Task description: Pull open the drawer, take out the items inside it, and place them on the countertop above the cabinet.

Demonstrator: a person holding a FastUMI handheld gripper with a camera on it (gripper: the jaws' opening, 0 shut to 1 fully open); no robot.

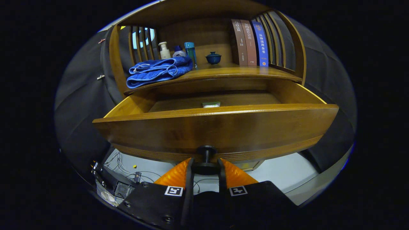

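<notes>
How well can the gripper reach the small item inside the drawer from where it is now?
Probably not directly. The gripper is shut on the drawer knob, below the drawer front, which stands between it and the small item. The drawer top is open, so releasing and going over should work.

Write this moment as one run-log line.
gripper: shut on drawer knob | drawer: open | small item: inside | next: release, reach in
</notes>
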